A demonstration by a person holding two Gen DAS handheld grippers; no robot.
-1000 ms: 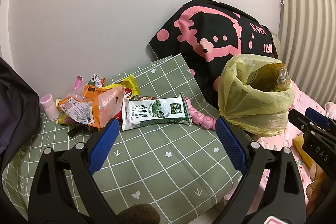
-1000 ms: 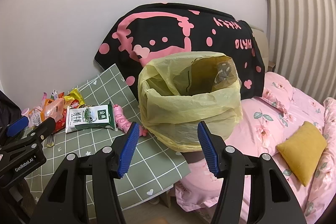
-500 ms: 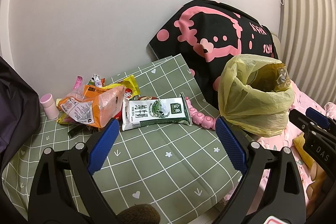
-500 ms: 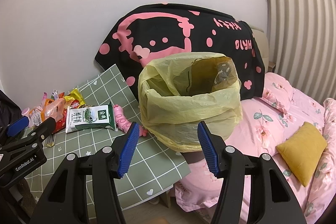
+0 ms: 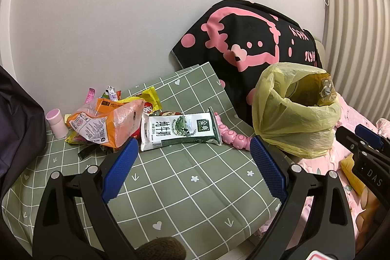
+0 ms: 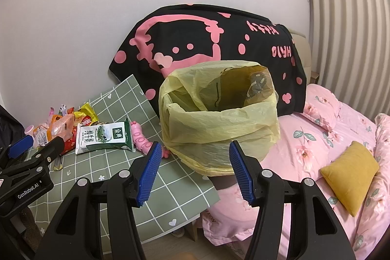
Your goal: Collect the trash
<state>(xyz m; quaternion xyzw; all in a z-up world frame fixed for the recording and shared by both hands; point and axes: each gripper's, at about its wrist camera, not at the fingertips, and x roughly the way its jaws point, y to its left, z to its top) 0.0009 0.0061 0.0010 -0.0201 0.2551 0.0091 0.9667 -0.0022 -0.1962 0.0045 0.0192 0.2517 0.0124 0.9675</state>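
The left hand-held gripper [image 5: 193, 163] hovers above the green checked cloth [image 5: 185, 189] covering the bench, its blue-padded jaws spread wide and holding nothing. Just beyond it lies a green-and-white milk carton [image 5: 180, 129] on its side, touching an orange snack bag [image 5: 107, 123] and a heap of crumpled wrappers [image 5: 143, 101]; a small pink bottle [image 5: 55, 123] stands at the heap's left. A pink beaded toy [image 5: 231, 135] lies between carton and yellow trash bag [image 6: 219, 123]. The right hand-held gripper [image 6: 195, 169] hangs wide open and empty before that bag, which stands open-mouthed at the edge of the pink bed [image 6: 316, 138].
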